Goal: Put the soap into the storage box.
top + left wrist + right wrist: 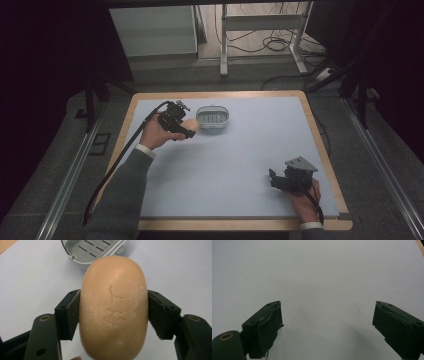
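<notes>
One pale worktop carries one grey slotted soap dish, and one tan soap bar is held above it, just beside the dish. In the left gripper view the dish is cut off at the top edge. The left gripper has its fingers clamped on the bar's two long sides. The right gripper, near the worktop's front right, has its fingers apart over bare surface.

the soap bar is sitting between the jaws of the left hand-held gripper, just left of the soap dish, which is lying on the tabletop toward its far side. the right hand-held gripper is resting well apart, near the tabletop's front right corner.
</notes>
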`<state>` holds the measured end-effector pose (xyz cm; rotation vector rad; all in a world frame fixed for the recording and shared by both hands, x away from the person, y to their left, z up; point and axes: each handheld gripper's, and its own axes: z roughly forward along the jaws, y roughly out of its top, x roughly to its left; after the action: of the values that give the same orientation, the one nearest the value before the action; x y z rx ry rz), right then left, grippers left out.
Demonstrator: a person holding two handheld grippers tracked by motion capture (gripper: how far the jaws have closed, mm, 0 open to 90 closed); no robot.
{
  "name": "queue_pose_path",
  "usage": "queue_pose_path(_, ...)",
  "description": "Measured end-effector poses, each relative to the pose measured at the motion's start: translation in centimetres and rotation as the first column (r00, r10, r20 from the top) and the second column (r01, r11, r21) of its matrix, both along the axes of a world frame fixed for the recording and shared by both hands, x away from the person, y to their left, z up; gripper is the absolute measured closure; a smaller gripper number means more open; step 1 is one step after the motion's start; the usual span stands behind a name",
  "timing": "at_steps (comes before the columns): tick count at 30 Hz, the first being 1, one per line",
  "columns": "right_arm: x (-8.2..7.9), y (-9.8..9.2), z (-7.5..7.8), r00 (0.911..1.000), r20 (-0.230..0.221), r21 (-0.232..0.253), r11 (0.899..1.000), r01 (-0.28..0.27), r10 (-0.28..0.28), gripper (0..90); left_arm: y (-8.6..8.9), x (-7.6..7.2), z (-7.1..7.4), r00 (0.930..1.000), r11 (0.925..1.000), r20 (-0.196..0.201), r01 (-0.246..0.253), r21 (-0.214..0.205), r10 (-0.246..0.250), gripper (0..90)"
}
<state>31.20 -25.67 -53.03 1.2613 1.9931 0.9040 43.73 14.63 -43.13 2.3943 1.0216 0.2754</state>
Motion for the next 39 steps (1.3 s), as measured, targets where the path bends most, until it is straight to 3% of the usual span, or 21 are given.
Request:
queue_pose_path(14, 0.0, 0.0, 0.0, 1.0, -0.002, -0.001, 1.0, -0.002, 0.002, 9.0, -0.4, 1.8, -1.4, 0.9996, 1.0, -0.028, -0.007, 0.004, 0.007, 32.6)
queue_pose_path(36, 0.0, 0.1, 0.0, 1.0, -0.003, -0.004, 1.0, -0.003, 0.003, 9.0, -1.0, 4.2, -1.5, 0.9989, 0.9998, -0.045, -0.009, 0.015, 0.01, 32.5)
queue_pose_path(39, 0.0, 0.0, 0.0, 1.0, -0.003, -0.003, 1.0, -0.004, 0.004, 9.0, -1.2, 4.4, -1.5, 0.9989, 0.9999, -0.046, -0.008, -0.012, 0.008, 32.5)
